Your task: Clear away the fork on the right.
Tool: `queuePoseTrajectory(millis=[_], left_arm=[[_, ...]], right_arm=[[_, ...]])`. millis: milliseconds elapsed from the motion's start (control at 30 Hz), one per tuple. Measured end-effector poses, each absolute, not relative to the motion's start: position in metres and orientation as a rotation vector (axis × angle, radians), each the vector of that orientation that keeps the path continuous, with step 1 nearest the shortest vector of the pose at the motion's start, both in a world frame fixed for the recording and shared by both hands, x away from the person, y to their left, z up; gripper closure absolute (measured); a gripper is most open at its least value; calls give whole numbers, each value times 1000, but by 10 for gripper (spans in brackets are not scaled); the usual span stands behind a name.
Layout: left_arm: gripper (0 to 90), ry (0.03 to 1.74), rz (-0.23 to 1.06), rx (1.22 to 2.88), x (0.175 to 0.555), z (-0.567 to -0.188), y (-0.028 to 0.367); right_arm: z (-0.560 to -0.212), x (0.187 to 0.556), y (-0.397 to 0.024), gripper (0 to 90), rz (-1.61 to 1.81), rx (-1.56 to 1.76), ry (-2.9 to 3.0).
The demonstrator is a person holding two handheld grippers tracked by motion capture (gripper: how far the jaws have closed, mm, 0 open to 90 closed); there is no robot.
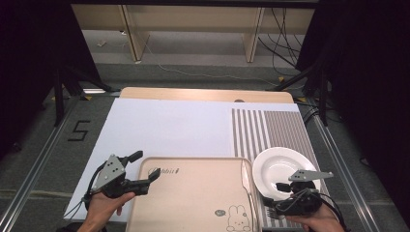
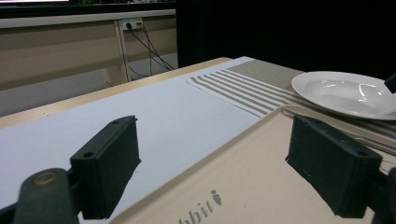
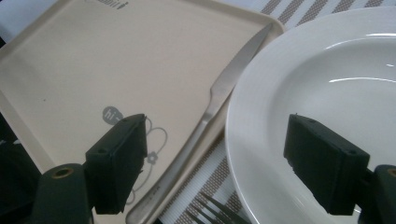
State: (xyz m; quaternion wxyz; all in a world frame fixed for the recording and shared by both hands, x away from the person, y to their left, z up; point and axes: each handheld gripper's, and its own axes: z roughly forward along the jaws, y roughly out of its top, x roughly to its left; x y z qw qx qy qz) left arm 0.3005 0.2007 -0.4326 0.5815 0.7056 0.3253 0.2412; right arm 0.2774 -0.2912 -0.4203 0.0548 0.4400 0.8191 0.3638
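Tray (image 1: pixel 193 198): knife (image 3: pixel 219 95) on right rim; plate (image 1: pixel 279 166), fork (image 3: pixel 217 207) beside; left gripper (image 1: pixel 145 170), right gripper (image 1: pixel 276 193) both spread, empty; nothing grasped yet

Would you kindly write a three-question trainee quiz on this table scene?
1. True or false: the knife lies along the tray's edge nearest the plate.
2. What does the plate rest on? A) tray B) striped mat C) bare white sheet
3. Fill in: the right gripper's jaws stand ____, holding nothing.

Key: 1 true; 2 B; 3 open. The fork lies on the mat just beside the plate, and the left gripper is open over the tray's corner.
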Motion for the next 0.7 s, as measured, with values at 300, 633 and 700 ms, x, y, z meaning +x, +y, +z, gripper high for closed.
queuePoseTrajectory(millis=[300, 633, 700], left_arm=[[159, 736, 558, 1647, 300, -432, 199], [159, 720, 568, 1656, 298, -431, 198], [159, 719, 565, 1656, 298, -431, 198]], right_arm=[[-419, 274, -308, 224, 1055, 1326, 2438], [-416, 269, -316, 228, 935, 1243, 2432], [-415, 267, -319, 229, 921, 1277, 2434]])
